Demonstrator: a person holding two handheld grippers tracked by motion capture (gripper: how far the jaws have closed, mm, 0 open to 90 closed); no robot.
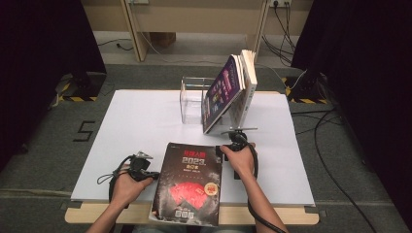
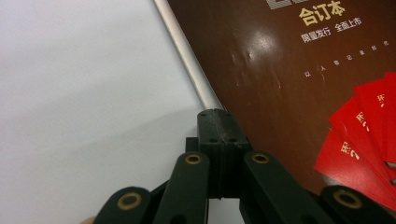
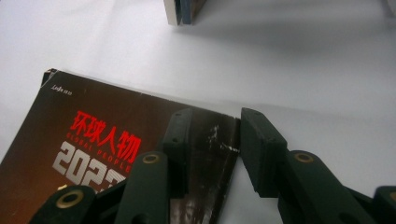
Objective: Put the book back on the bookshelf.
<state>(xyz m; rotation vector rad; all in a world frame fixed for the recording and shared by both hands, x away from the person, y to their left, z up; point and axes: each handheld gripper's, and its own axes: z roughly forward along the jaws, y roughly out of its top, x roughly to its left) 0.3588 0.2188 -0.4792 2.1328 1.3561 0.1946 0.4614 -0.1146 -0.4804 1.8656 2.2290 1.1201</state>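
Note:
A dark book (image 1: 188, 182) with red and white lettering lies flat at the front middle of the white table cover (image 1: 136, 126). My left gripper (image 1: 155, 175) sits at the book's left edge. In the left gripper view its jaws are shut together, and the left gripper (image 2: 217, 116) has its tip against the pale edge of the book (image 2: 289, 84). My right gripper (image 1: 219, 154) is at the book's far right corner. In the right gripper view the right gripper (image 3: 215, 119) stands open: one jaw is over the cover of the book (image 3: 116, 140), the other over the white surface beside it.
Several books (image 1: 228, 87) lean to the right at the back of the table, against a clear plastic holder (image 1: 192, 99). Their lower corner (image 3: 184, 11) shows at the top of the right gripper view. The near book overhangs the table's front edge.

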